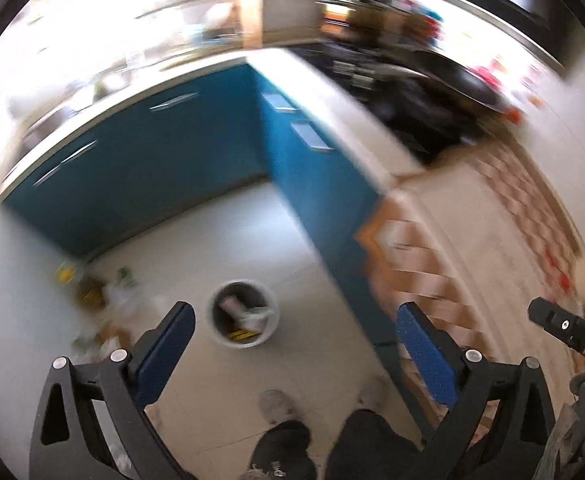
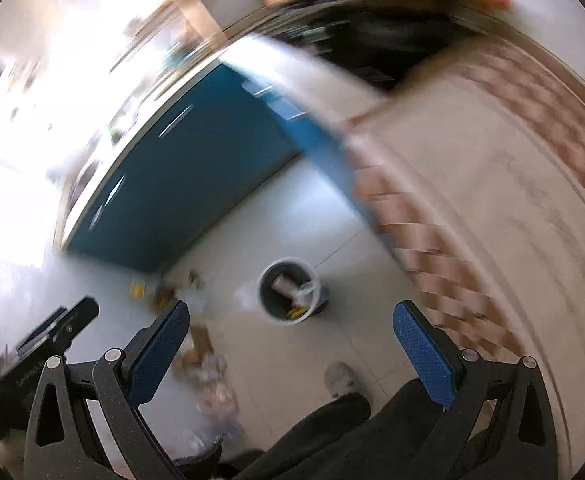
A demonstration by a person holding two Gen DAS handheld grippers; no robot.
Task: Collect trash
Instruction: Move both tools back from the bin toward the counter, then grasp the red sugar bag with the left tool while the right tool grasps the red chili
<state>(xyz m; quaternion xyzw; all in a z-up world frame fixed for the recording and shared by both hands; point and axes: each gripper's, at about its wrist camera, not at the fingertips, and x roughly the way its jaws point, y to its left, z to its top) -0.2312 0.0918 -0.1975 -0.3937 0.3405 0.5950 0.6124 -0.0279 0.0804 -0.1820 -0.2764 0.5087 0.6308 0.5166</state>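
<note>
Left tongs (image 1: 294,334): I see the two blue-padded fingers spread wide apart, with nothing between them and nothing touching either pad.
Right tongs (image 2: 290,334): spread just as wide on my right wrist view, bare of any load; the pads touch nothing.
Bucket (image 1: 270,322): a white round bucket with a dark inside stands upright on the pale floor (image 1: 220,240), out beyond the tips of both tongs and near the end of the blue cabinet (image 1: 140,168).
Bucket contents: I make out a pinkish wrapper, a white crumpled piece and something yellow-and-black at the bottom; blur keeps me from naming them closer.
Loose trash (image 2: 206,364): scattered on the floor to the left of the bucket, between it and the cabinet's base; I see crumpled clear plastic, a brown cardboard scrap and small yellow and green bits, all smeared by motion blur.
Trash nearest the bucket: a pale clump lies just beside its left wall in the right wrist view; whether it touches, I cannot tell.
Desk (image 1: 444,216): a light top with an orange-brown checked edge runs to the right of the bucket, well above the floor.
Person: dark trouser legs and pale shoes (image 2: 342,378) stand on the floor on the near side of the bucket.
</note>
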